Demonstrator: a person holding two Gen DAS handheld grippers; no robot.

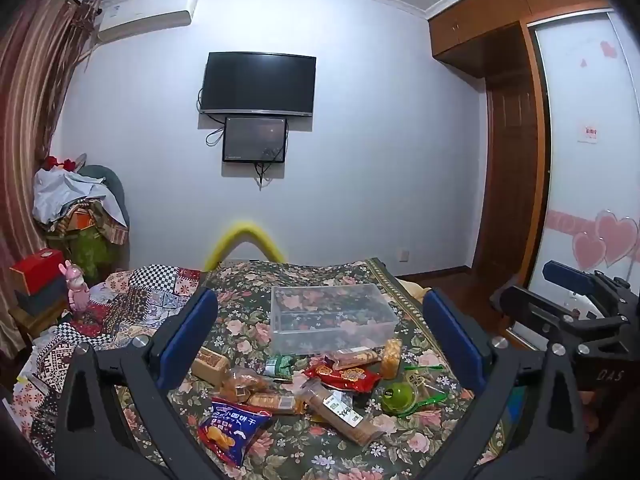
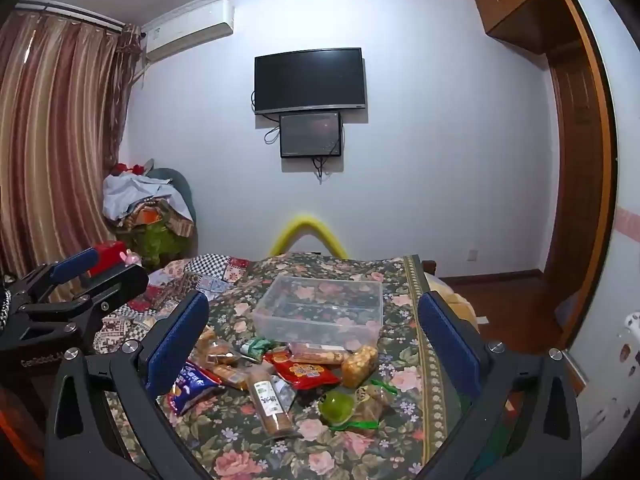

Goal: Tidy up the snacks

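Note:
A pile of snack packets lies on a floral cloth (image 1: 248, 324): a blue biscuit bag (image 1: 232, 428), a red packet (image 1: 342, 376), a long cracker sleeve (image 1: 340, 412), a green jelly cup (image 1: 397, 397) and others. An empty clear plastic box (image 1: 328, 316) stands just behind them. In the right wrist view the same box (image 2: 320, 308), red packet (image 2: 304, 370) and green cup (image 2: 338, 406) show. My left gripper (image 1: 320, 340) is open and empty above the pile. My right gripper (image 2: 312, 340) is open and empty, beside it.
A patchwork quilt (image 1: 132, 304) covers the bed's left side. A pink toy (image 1: 76, 284) and a red box (image 1: 36, 270) stand at far left. A wardrobe (image 1: 512, 160) and sliding door are at right. A TV (image 1: 258, 84) hangs on the far wall.

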